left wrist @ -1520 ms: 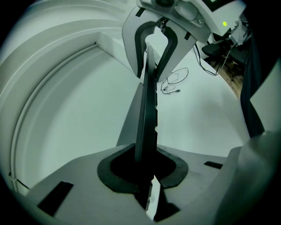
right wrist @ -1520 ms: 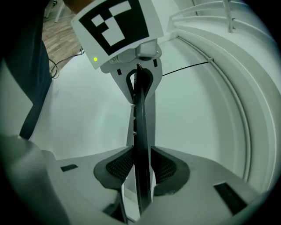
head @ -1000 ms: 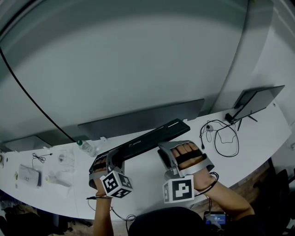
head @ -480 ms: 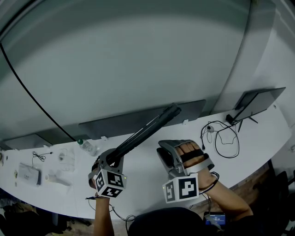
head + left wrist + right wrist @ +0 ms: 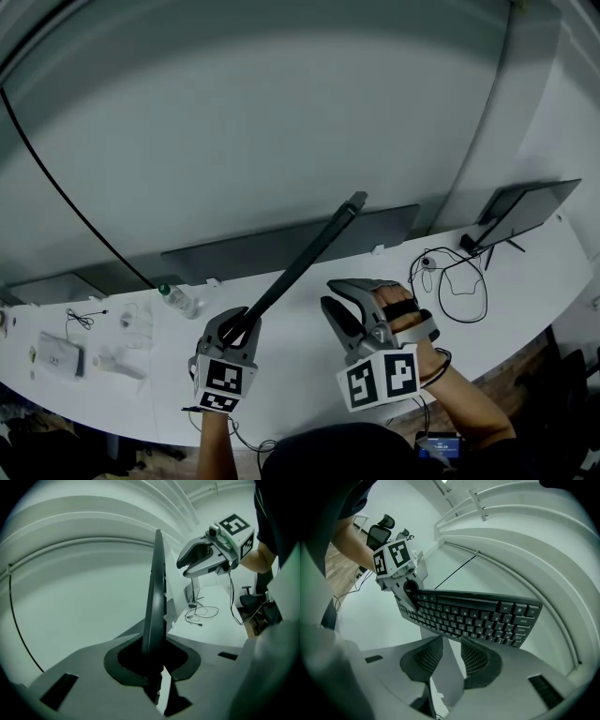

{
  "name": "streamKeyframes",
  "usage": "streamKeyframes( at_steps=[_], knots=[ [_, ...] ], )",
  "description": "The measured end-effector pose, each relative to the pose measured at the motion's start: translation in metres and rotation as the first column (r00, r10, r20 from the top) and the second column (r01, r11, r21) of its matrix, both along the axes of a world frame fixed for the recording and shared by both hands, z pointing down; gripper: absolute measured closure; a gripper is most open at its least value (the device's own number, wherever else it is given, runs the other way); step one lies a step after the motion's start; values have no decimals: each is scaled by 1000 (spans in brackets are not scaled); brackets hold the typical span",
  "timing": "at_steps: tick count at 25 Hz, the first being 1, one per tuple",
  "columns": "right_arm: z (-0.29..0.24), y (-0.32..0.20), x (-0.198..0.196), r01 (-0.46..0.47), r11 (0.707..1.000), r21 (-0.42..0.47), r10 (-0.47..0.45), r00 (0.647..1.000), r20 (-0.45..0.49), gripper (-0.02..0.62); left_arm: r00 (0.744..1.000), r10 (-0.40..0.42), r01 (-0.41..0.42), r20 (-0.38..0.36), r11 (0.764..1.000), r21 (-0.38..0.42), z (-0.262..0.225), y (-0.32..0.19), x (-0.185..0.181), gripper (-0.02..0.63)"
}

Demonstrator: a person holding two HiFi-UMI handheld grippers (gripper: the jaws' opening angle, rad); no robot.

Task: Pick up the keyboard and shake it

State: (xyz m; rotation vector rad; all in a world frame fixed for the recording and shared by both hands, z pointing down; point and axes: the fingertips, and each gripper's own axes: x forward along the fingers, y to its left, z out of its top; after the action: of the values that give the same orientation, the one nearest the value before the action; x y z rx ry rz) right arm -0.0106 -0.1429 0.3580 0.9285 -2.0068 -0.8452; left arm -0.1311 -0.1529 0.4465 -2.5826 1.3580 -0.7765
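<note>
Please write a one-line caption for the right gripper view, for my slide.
The left tongs hold a black keyboard tilted in the air; the open right tongs are empty.

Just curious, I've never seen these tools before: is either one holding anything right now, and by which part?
The left gripper holds the black keyboard by one short end, with its jaws clamped on that edge. The right gripper holds nothing.

readable text: none | keyboard (image 5: 473, 616) key legends: too blurred to read
</note>
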Motion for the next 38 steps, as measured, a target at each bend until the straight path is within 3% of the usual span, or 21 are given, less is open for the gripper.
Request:
streamKeyframes(
  at_steps=[3, 9, 15, 17, 23, 26, 30, 34, 38],
  knots=[
    [-2, -3, 3, -2, 1000, 13, 2, 1000, -4, 466, 997, 26, -27, -67, 1000, -5, 0, 4, 5, 511],
    [-4, -10, 5, 6, 996, -86, 6, 991, 135, 466, 977, 64, -73, -202, 997, -36, -4, 10, 14, 511],
    [-3, -13, 7, 37, 986, -162, 5, 967, 254, 466, 887, 153, -191, -436, 981, -44, -22, 22, 28, 515],
    [-9, -16, 6, 69, 978, -195, -1, 944, 330, 466, 861, 176, -221, -478, 974, -40, -28, 22, 33, 515],
    [-18, -20, 10, 137, 951, -278, 11, 880, 474, 466, 821, 197, -261, -536, 964, -46, -43, 28, 47, 517],
    [-22, -10, 18, 194, 931, -310, 8, 837, 548, 466, 774, 221, -302, -593, 952, -40, -50, 40, 62, 517],
    [-28, 10, 24, 295, 880, -372, 24, 755, 655, 466, 701, 256, -356, -666, 935, -14, -58, 60, 71, 517],
    [-28, -1, 15, 328, 855, -402, 56, 712, 700, 465, 713, 262, -362, -650, 932, -21, -54, 57, 61, 517],
    [-24, -13, 8, 368, 823, -432, 89, 668, 739, 456, 695, 282, -392, -662, 920, -20, -53, 53, 60, 517]
  ],
)
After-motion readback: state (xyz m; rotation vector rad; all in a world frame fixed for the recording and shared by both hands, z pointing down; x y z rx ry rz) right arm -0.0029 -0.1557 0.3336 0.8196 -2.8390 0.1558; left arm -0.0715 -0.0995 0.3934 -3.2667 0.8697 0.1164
